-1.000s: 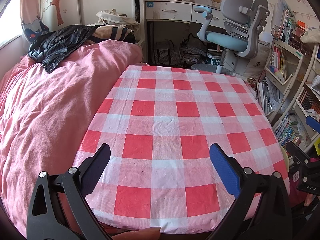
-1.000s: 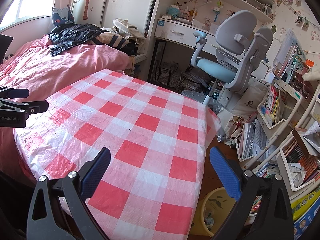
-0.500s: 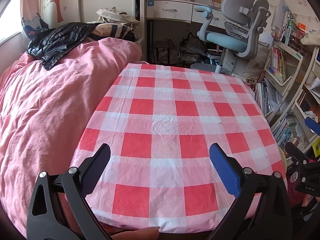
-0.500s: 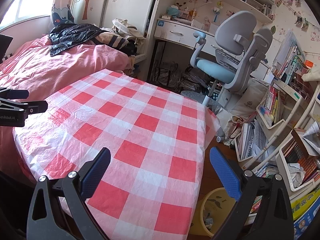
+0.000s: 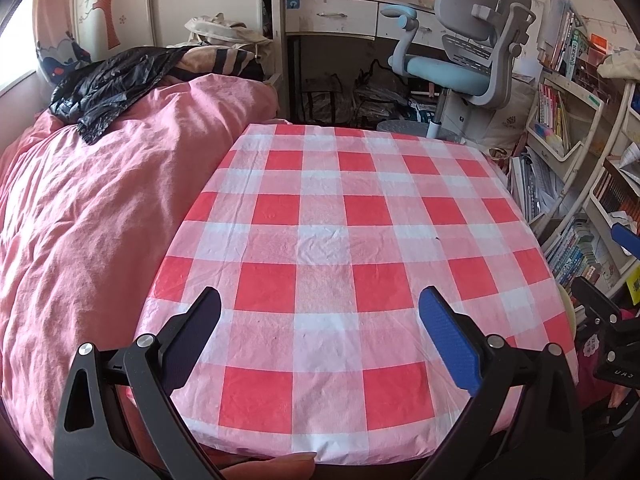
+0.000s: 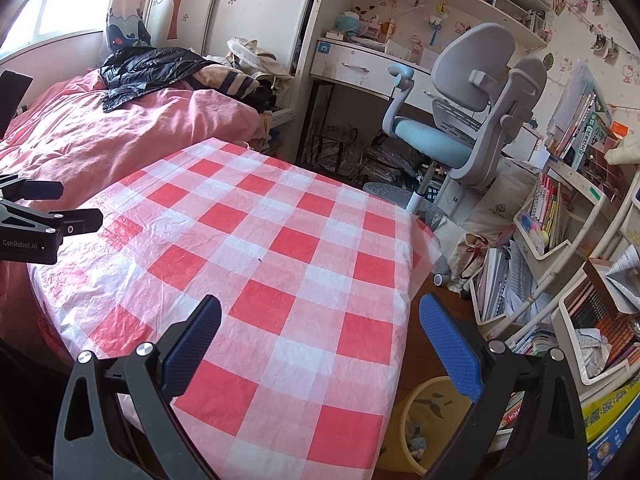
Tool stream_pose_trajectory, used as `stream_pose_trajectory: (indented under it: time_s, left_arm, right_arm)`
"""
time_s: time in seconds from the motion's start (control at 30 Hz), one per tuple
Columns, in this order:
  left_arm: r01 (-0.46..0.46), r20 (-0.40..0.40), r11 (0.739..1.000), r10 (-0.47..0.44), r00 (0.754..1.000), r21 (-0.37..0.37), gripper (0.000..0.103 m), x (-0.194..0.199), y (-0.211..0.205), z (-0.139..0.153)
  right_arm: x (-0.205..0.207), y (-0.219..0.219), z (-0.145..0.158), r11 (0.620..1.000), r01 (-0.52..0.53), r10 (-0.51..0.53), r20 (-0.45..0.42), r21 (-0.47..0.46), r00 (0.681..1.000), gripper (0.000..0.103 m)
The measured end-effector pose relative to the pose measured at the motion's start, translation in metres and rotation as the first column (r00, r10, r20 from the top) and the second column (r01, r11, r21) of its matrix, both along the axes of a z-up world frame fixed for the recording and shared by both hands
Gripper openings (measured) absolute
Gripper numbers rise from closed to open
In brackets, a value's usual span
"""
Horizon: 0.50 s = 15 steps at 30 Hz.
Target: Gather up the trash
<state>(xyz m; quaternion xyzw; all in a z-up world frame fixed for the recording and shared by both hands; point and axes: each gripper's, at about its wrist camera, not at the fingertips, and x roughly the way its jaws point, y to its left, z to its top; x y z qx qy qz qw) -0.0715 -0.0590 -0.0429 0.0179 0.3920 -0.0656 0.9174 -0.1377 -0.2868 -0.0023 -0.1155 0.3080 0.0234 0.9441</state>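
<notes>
— Claws? 
— I log left claw (image 5: 319,312) and right claw (image 6: 319,320) both spread wide, empty. 
— Trash? 
— In the yellow bin (image 6: 416,412), lower right of frame (beside the table (image 6: 280,248)).

Quick count: one counter (image 5: 328,240) under one red-and-white checked cloth (image 6: 280,264), one bed (image 5: 100,200) with one black jacket (image 5: 108,84) on it, one grey-and-blue desk chair (image 6: 460,120), one yellow trash bin (image 6: 424,420), two tongs: left (image 5: 320,312), right (image 6: 320,316).
</notes>
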Motion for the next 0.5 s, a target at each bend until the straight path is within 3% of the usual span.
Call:
stream_pose_trajectory:
  time_s: [0.5]
  left_arm:
    - [-0.01, -0.021, 1.0, 0.009, 1.0, -0.026, 0.096, 0.003, 0.0038, -0.0017]
  right_arm:
    - [-0.0061, 0.002, -0.0015, 1.0, -0.006, 0.006, -0.012, -0.011, 1.0, 0.095]
